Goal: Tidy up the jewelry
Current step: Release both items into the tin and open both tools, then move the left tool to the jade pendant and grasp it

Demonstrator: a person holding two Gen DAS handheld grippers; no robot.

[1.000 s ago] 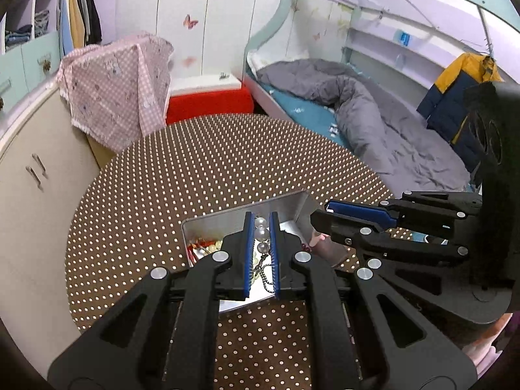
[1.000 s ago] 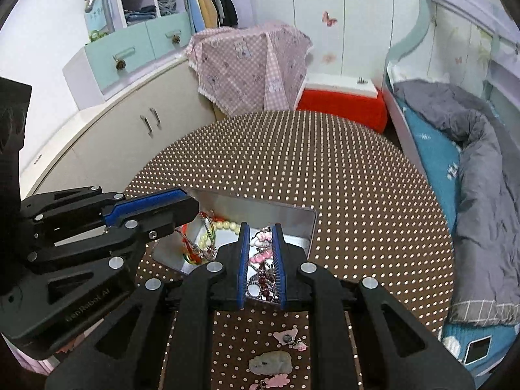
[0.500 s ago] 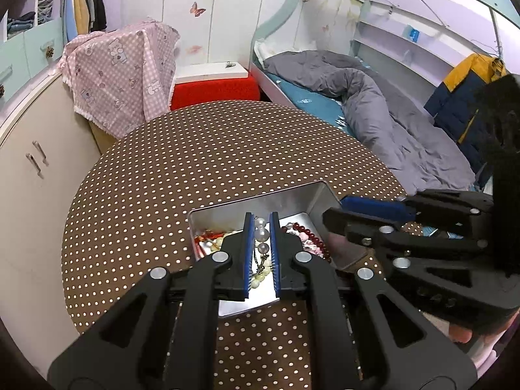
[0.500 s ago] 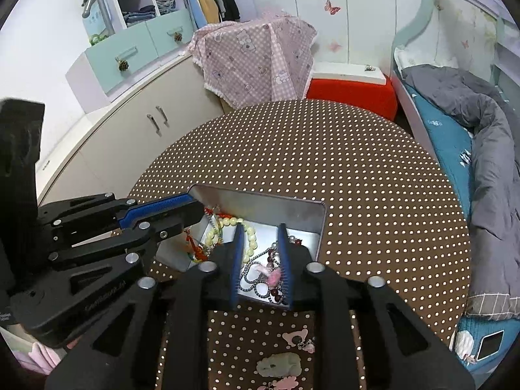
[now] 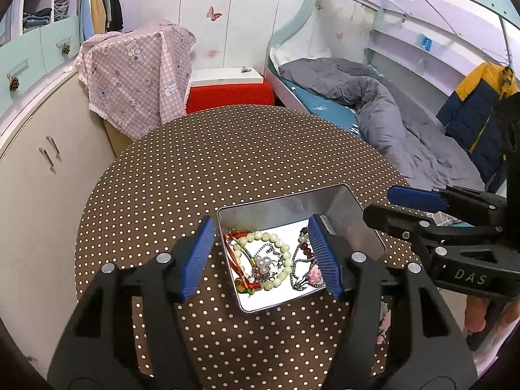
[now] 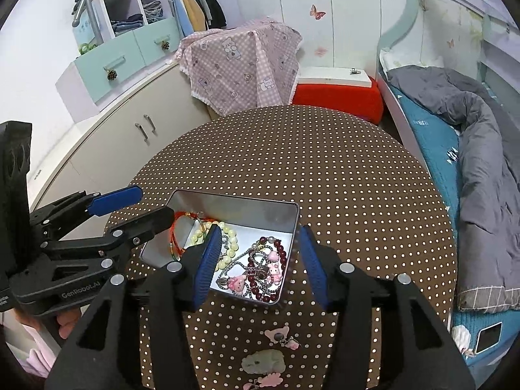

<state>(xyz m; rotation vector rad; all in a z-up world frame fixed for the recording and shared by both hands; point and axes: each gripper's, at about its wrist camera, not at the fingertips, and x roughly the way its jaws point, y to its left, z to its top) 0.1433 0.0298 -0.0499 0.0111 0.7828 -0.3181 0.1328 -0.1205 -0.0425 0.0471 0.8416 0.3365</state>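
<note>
Your left claw (image 5: 261, 255) and right claw (image 6: 256, 265) had both just been spreading their ribbed blue pads and stood open over the tin (image 5: 282, 206), gripping nothing. That shiny rounded-corner metal tin sat on the round dotted brown surface (image 6: 325, 162), holding the jewelry: a pale bead bracelet (image 5: 276, 256), red cord (image 6: 174, 227), dark red beads (image 6: 282, 252) and tangled chain. Pink charms (image 6: 276, 336) lay loose near the surface's near edge; its far half was open.
</note>
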